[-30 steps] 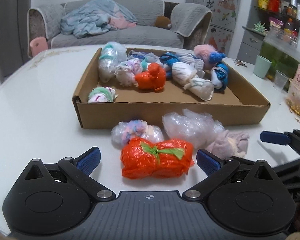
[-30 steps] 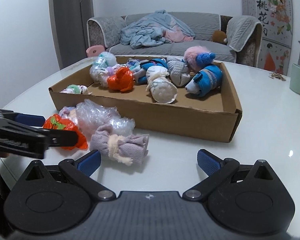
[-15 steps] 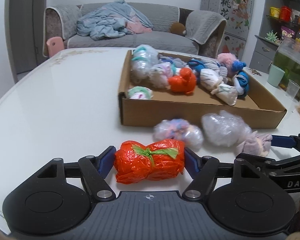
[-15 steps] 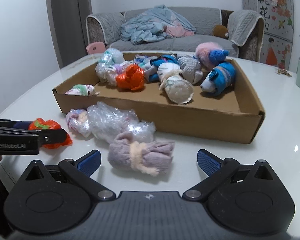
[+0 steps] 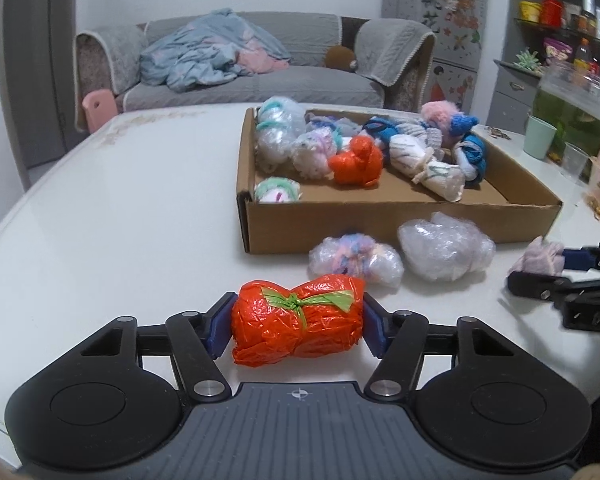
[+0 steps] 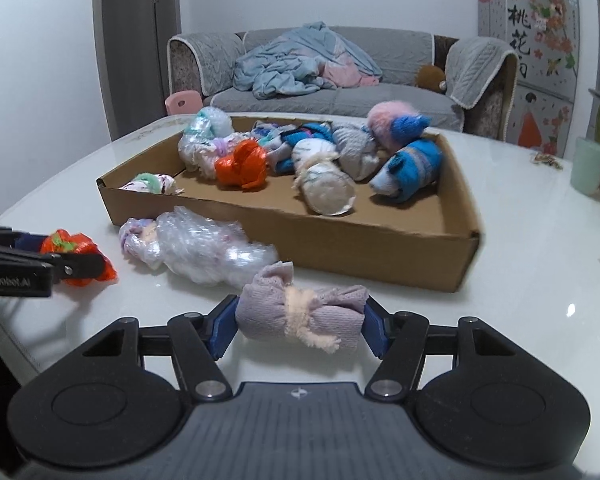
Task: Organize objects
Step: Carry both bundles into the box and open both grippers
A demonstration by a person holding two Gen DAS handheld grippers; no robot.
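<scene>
a shallow cardboard box point(image 5: 400, 220) sits on the white worktop point(image 5: 120, 220), open at the top. inside it lie many rolled bundles crowded toward the far side: an orange plastic-wrapped bundle point(image 5: 356, 162), a white rolled sock point(image 5: 428, 166), a blue knit roll point(image 6: 410, 170), a pink and blue fluffy one point(image 6: 396, 122), clear-wrapped bundles in the far left corner, and a small green and white roll point(image 5: 278, 191) alone at the near left corner. the near part of the box floor is bare.

outside the box, just in front of its near wall, lie a clear-wrapped pastel bundle point(image 5: 356, 258) and a clear plastic bundle point(image 5: 446, 246), side by side.

the left gripper point(image 5: 298, 326) has just been closing, and its blue fingers point(image 5: 218, 330) now press both ends of an orange bundle tied with green point(image 5: 298, 324), near the worktop's front.

the right gripper point(image 6: 298, 324) has just been closing too; its fingers point(image 6: 222, 326) clamp the ends of a lilac rolled cloth with a cream band point(image 6: 304, 316), in front of the box's near wall.
</scene>
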